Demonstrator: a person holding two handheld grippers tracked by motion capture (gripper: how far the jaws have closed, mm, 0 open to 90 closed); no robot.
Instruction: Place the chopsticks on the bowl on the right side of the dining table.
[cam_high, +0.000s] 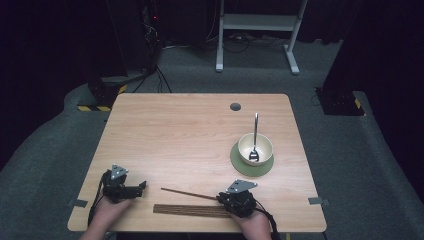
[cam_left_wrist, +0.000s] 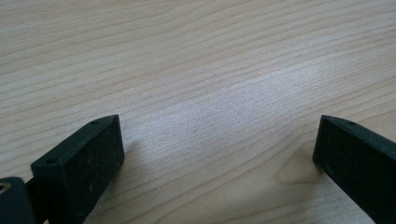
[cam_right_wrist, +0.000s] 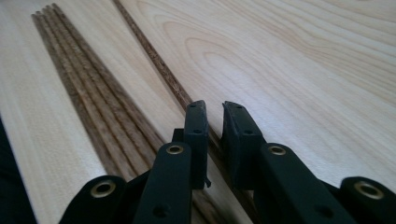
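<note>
A single dark wooden chopstick (cam_high: 187, 194) (cam_right_wrist: 154, 56) lies at a slant near the table's front edge. My right gripper (cam_high: 220, 198) (cam_right_wrist: 215, 109) is shut on its near end, and the stick runs out between the two black jaws. A row of several more chopsticks (cam_high: 190, 210) (cam_right_wrist: 84, 79) lies flat just in front of it, side by side. At the front left my left gripper (cam_high: 141, 186) (cam_left_wrist: 219, 140) rests low on the bare wood, its jaws wide open with nothing between them.
A cream bowl (cam_high: 262, 142) with a metal spoon (cam_high: 255, 131) standing in it sits on a green round mat (cam_high: 239, 162) at the right. A dark cable hole (cam_high: 235, 106) marks the table's far side. A white desk frame (cam_high: 257, 22) stands beyond.
</note>
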